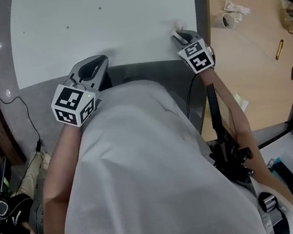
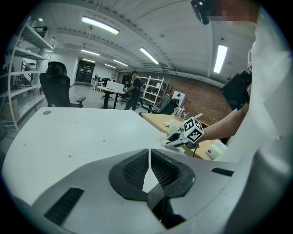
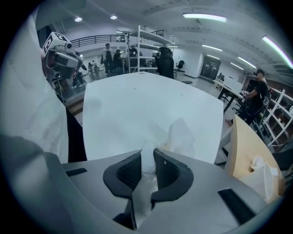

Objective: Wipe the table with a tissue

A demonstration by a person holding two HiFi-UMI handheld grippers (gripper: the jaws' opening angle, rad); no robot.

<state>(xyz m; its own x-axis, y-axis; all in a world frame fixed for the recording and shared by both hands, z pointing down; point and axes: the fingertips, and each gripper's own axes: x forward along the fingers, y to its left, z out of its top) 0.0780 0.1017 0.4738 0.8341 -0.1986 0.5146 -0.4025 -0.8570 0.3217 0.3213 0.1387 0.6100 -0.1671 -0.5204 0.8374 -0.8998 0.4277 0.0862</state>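
Observation:
The white table [image 1: 102,21] fills the upper middle of the head view. My right gripper [image 1: 179,36] sits at the table's near right corner, shut on a white tissue [image 3: 182,136]. The tissue is pinched between the black pads [image 3: 167,171] and fans out ahead onto the tabletop. My left gripper [image 1: 98,66] hovers at the table's near edge, left of the right one. Its jaws meet at the tips with nothing between them. The left gripper view shows the right gripper [image 2: 170,140] low on the table's far corner.
A wooden table [image 1: 255,67] adjoins on the right, carrying a paper cup [image 1: 228,20], crumpled tissue [image 1: 237,8] and a yellow pen [image 1: 279,50]. Small specks [image 1: 99,7] dot the white top. Cables [image 1: 12,97] trail on the floor at the left. A black chair [image 2: 57,84] stands beyond the table.

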